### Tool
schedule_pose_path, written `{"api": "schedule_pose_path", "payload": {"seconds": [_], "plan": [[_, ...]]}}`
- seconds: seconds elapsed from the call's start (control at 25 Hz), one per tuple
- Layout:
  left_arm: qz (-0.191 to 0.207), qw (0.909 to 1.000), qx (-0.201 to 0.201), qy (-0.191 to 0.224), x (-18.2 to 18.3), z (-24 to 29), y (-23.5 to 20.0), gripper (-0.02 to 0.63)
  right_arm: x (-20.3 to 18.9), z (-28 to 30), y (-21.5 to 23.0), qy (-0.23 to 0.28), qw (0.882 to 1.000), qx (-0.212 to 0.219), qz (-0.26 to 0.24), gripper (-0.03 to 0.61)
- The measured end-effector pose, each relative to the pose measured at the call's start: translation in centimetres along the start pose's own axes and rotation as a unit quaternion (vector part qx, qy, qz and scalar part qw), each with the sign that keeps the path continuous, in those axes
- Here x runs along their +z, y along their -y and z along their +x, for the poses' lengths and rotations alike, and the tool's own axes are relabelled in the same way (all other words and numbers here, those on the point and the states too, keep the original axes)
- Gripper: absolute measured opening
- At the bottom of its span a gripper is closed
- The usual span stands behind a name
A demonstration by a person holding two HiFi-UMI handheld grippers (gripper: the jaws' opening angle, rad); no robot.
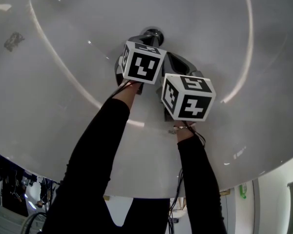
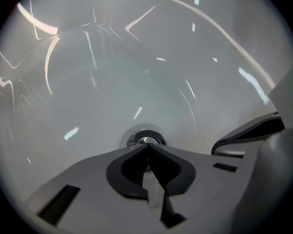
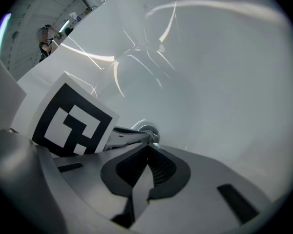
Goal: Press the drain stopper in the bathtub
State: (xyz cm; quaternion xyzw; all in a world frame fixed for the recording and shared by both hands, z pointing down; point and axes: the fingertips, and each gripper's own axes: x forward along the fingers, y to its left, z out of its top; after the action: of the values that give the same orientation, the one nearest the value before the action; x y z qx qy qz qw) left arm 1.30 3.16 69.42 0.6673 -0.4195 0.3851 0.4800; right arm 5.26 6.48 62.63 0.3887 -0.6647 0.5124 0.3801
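Left hand-held gripper [image 2: 147,147]: my jaws together, empty, tips at drain stopper [image 2: 140,138], low in bathtub [image 2: 88,106] floor. Right hand-held gripper [image 3: 148,147]: jaws together, empty, just beside. Method: I should press straight down on the stopper's centre, lest closed tips skid off chrome.

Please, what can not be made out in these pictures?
- Drain stopper, head view: mostly hidden behind the marker cube of the left claw.
- Whether it touches the stopper, left gripper view: shut jaws cover the spot.
- Tips of the right claw, head view: hidden under its cube.
- Distant person, right gripper view: too small.
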Motion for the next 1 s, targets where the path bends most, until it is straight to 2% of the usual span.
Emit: {"api": "schedule_pose_path", "payload": {"seconds": [0.16,0.4,0.84,1.0], "plan": [[-0.006,0.9999,0.008,0.003,-0.1,0.2,-0.1,0.008,-0.1,0.0,0.2,-0.002,1.0,-0.001,0.007,0.002],[0.001,0.9999,-0.008,-0.007,-0.1,0.3,-0.1,0.008,0.0,-0.1,0.4,-0.002,1.0,-0.002,0.02,0.002],[0.005,0.9999,-0.009,-0.009,-0.1,-0.4,0.4,0.008,-0.3,-1.1,0.9,0.0,0.999,-0.017,0.031,0.002],[0.017,0.9998,-0.01,0.004,0.2,-0.9,0.6,0.008,-0.2,-1.4,0.9,0.003,0.999,-0.021,0.032,0.002]]}}
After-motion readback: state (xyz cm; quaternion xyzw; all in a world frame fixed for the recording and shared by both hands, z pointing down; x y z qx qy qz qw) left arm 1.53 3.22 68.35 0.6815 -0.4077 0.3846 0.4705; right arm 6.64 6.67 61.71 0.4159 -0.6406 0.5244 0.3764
